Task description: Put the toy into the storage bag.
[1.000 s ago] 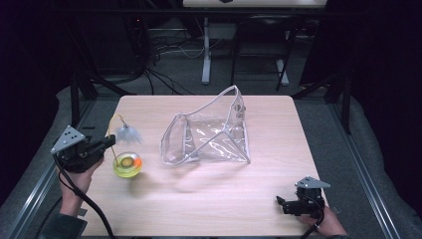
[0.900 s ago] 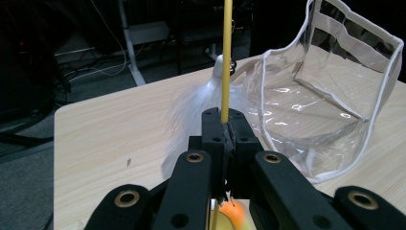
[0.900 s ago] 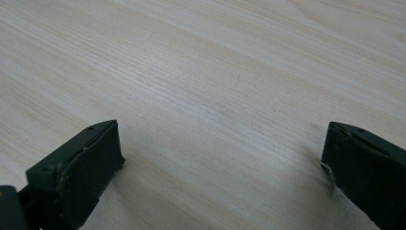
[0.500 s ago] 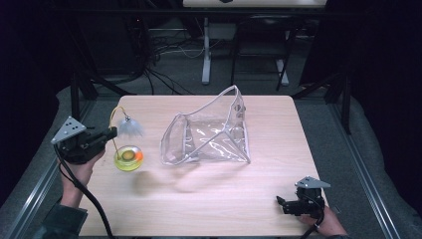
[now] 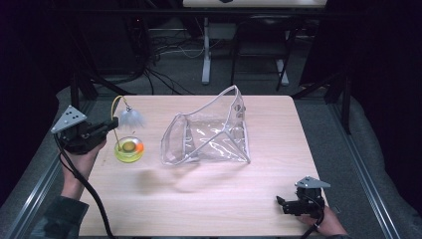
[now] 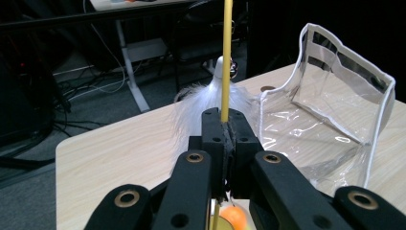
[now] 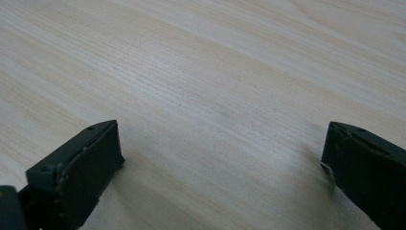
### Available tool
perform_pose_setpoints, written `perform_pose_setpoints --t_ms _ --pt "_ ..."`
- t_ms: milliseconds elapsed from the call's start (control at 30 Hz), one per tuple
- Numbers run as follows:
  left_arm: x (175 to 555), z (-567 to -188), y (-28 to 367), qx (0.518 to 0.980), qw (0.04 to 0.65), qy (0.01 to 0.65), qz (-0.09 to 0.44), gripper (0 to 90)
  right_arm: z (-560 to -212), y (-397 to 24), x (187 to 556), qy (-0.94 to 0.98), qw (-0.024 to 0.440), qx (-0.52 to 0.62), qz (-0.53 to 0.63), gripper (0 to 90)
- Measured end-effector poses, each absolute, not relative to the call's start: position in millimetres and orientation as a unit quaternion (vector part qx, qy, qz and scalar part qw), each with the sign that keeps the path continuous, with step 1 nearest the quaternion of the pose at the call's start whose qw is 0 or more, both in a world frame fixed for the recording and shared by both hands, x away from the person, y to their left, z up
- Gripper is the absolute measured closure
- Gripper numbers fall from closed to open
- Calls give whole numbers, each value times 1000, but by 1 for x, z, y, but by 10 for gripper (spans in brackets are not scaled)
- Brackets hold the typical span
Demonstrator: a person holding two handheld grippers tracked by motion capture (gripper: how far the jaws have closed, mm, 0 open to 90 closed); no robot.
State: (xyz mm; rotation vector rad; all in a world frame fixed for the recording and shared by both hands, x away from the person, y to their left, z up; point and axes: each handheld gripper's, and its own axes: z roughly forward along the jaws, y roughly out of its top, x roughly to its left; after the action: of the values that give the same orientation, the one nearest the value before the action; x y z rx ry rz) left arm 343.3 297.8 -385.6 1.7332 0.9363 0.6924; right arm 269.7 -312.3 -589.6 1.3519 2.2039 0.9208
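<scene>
The thin curved wand [image 6: 227, 52] is yellow, tipped with a white feather tuft [image 5: 131, 118]. The round translucent base [image 5: 129, 149] is yellow-green with an orange ball inside. The clear plastic pouch [image 5: 211, 137] has white edging. The wooden table [image 5: 209, 199] is pale beige, fine-grained.

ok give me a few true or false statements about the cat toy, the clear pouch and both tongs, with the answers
1. The left tongs are shut on the yellow wire of the cat toy. True.
2. The white feather tuft lies inside the clear pouch. False: it hangs left of the pouch, above the toy's yellow-green base.
3. The right tongs are open with nothing between them. True.
4. The pouch lies flat and closed. False: it stands with its mouth gaping open.
5. The right tongs touch the pouch. False: they sit apart from it, near the table's front right corner.
</scene>
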Motion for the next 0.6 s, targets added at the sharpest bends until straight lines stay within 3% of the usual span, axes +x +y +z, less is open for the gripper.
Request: perform_pose_setpoints --t_ms 600 --pt "360 -362 287 720 505 371 296 885 -590 -312 270 787 198 483 328 0"
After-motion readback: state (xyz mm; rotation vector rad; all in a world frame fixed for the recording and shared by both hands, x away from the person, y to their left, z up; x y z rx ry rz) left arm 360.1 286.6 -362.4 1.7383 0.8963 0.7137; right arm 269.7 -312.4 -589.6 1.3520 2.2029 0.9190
